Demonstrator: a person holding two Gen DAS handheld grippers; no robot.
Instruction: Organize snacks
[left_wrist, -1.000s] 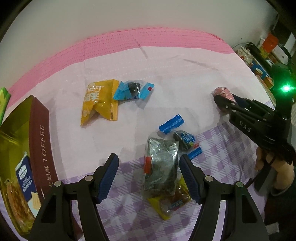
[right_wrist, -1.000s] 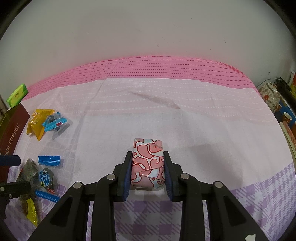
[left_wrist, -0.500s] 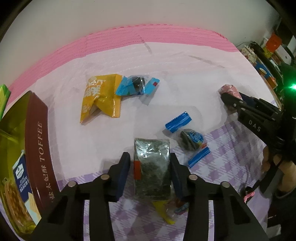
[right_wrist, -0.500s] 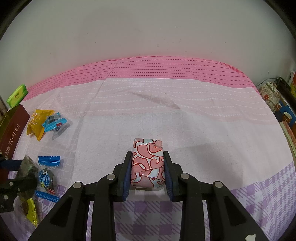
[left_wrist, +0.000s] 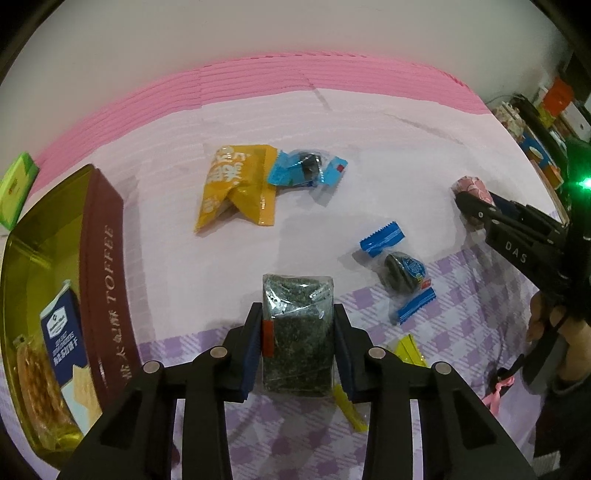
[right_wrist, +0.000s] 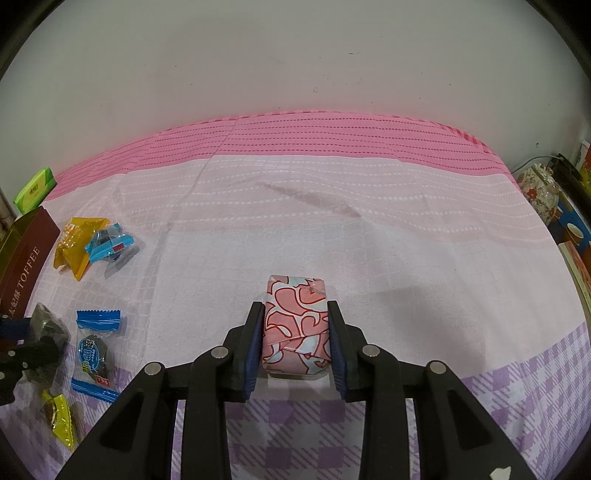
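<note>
My left gripper (left_wrist: 297, 347) is shut on a clear pack of dark green seaweed (left_wrist: 297, 332), held just above the purple-checked cloth. My right gripper (right_wrist: 295, 339) is shut on a pink patterned packet (right_wrist: 295, 325); it also shows at the right of the left wrist view (left_wrist: 471, 186). An open brown and gold TOFFEE tin (left_wrist: 99, 266) lies at the left with a blue cracker box (left_wrist: 62, 339) inside. Loose on the cloth are an orange packet (left_wrist: 236, 181), a blue packet (left_wrist: 306, 170), a blue-wrapped dark candy (left_wrist: 400, 271) and a yellow candy (left_wrist: 406, 347).
A green packet (left_wrist: 14, 188) lies beyond the tin at the far left. Boxes and a floral jar (right_wrist: 537, 192) crowd the right edge. A white wall rises behind the pink cloth (right_wrist: 332, 221).
My left gripper closed on the seaweed pack and lifted it slightly off the yellow candy. My right gripper has kept still with the pink packet.
</note>
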